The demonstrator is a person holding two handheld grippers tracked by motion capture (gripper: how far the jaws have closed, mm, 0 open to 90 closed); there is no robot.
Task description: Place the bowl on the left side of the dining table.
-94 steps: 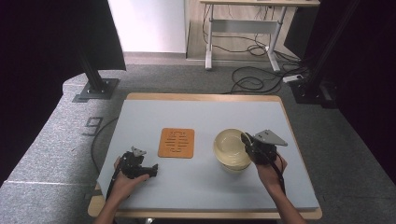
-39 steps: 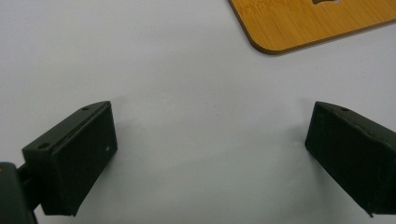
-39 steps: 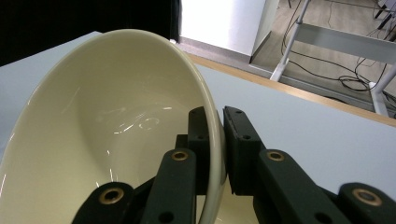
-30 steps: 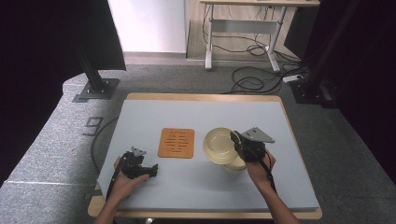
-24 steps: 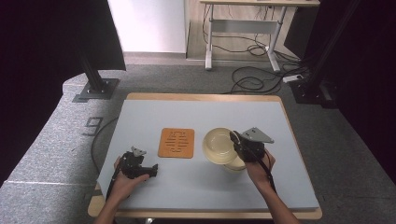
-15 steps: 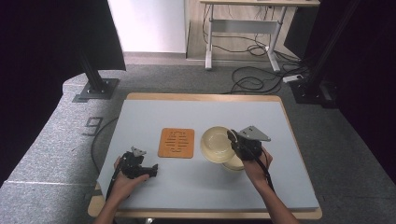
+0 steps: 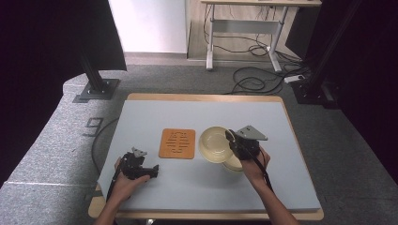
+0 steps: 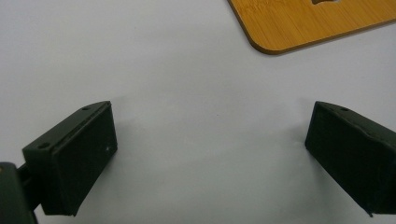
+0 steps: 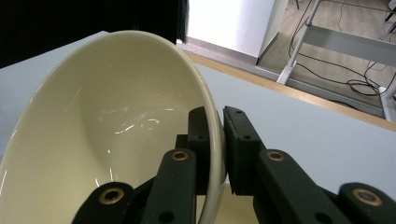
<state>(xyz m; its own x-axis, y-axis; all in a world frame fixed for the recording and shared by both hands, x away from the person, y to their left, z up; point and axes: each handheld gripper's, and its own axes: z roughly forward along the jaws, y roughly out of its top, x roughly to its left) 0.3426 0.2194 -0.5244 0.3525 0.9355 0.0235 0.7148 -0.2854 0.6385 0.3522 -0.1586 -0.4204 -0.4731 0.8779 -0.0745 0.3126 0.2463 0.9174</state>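
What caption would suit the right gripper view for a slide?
Right gripper clamped on the rim of a cream bowl, tilted above the grey table.

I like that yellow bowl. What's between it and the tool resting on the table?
In the high view, the wooden trivet lies between the bowl and the left tool; bare table otherwise.

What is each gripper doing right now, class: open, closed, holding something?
Left gripper: open, holding nothing, jaws spread over the bare table.
Right gripper: shut on the rim of the bowl.
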